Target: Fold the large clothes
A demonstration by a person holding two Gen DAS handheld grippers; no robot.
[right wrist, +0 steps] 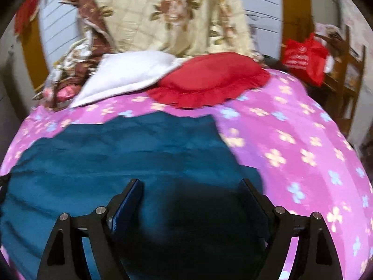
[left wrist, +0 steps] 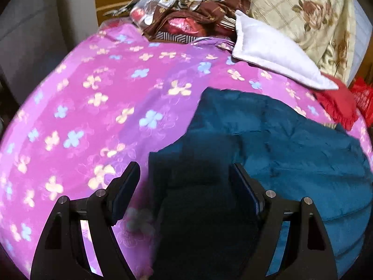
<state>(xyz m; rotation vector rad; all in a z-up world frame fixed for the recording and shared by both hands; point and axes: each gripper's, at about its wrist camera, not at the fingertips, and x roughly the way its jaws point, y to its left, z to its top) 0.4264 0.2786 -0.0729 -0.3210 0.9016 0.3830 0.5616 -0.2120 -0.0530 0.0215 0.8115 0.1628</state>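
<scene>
A teal garment (right wrist: 121,161) lies spread on the bed, flat over a pink flowered bedspread (left wrist: 98,107), which gives a broad soft surface to fold on. It looks like a large piece of clothing laid out ready for folding, though its exact kind is hard to make out. Pushed back toward the head of the bed are a red frilled cushion (right wrist: 207,79) and a white pillow (right wrist: 130,74), with a cream floral quilt (right wrist: 167,11) heaped behind them, probably cleared away to leave room for the work.

The left gripper (left wrist: 185,184) hangs over the garment's left edge with its jaws wide apart and nothing between them; the teal cloth runs under its right finger and away to the right, while the bedspread shows under the left finger. The right gripper (right wrist: 192,200) is likewise spread wide and empty, poised above the near right part of the garment, whose right edge falls just beside its right finger.

I judge both are lined up to take the near edge at two places.
</scene>
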